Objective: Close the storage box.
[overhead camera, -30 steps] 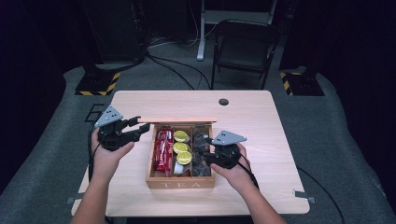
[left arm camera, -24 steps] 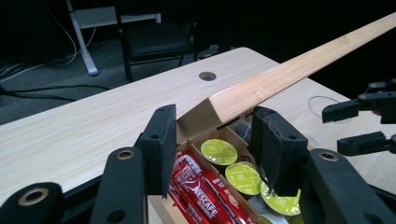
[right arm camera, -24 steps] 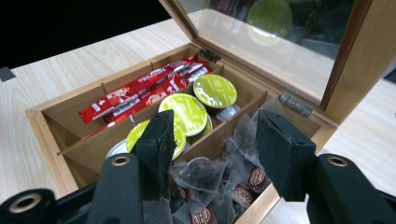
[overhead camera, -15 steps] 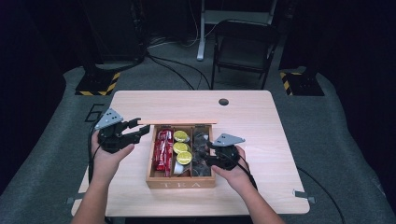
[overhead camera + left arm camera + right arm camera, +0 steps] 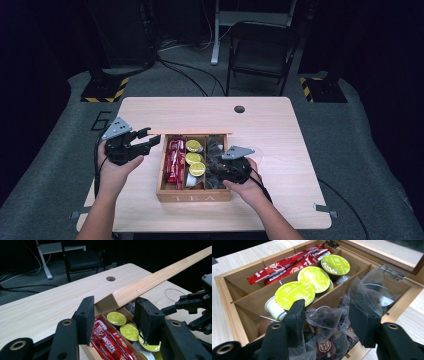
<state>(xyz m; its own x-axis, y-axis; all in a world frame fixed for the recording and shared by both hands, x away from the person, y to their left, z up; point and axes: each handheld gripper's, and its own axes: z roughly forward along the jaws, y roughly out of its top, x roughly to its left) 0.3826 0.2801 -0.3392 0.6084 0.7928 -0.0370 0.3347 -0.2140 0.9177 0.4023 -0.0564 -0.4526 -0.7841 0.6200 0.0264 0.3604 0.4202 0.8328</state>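
A wooden tea box stands on the table, its lid raised upright. It holds red sachets on the left, yellow-lidded capsules in the middle and dark tea bags on the right. My left gripper is open at the lid's left end. The lid's corner lies between the jaws with gaps on both sides. My right gripper hangs open over the right compartment, a clear tea bag between its jaws. The right gripper appears beyond the box.
The table has a round cable hole at the back. A thin clear ring lies on the table right of the box. A dark folding chair stands behind the table. Bare tabletop lies behind and right of the box.
My right gripper has sunk slightly lower and leftward into the tea bag compartment. The left gripper has hardly moved.
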